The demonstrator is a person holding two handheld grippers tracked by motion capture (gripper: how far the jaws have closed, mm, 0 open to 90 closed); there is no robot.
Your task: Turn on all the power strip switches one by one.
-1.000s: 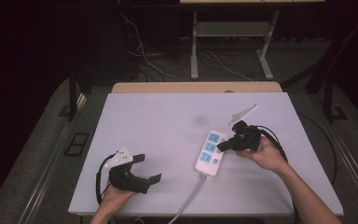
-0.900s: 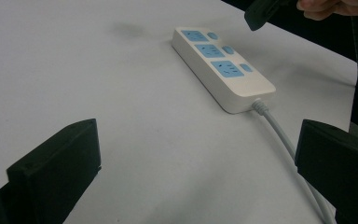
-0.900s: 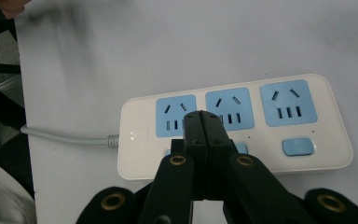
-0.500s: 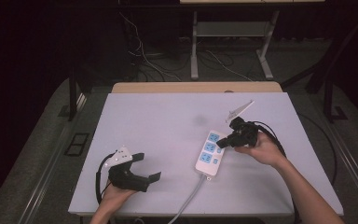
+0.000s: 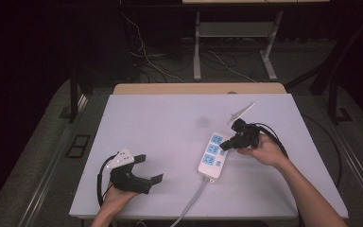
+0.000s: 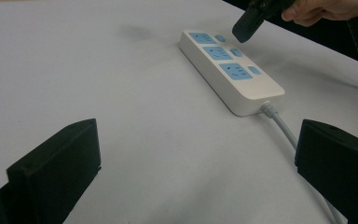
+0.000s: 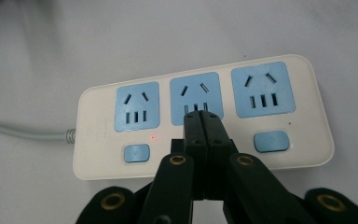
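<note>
White table (image 5: 170,132) spans the frame centre; the power strip (image 5: 212,155) lies right of centre, its cable running off the lower edge. Your right gripper (image 5: 228,144), jaws pressed together and empty, hovers over the strip's middle switch, with a small red light (image 7: 153,137) showing beside the left switch (image 7: 136,152). Risk: the closed tip slides off the button, or the push shifts the unbraced strip. Your left gripper (image 5: 154,168) rests lower left, jaws wide, holding nothing. The middle switch sits hidden behind the jaws; contact unclear.
</note>
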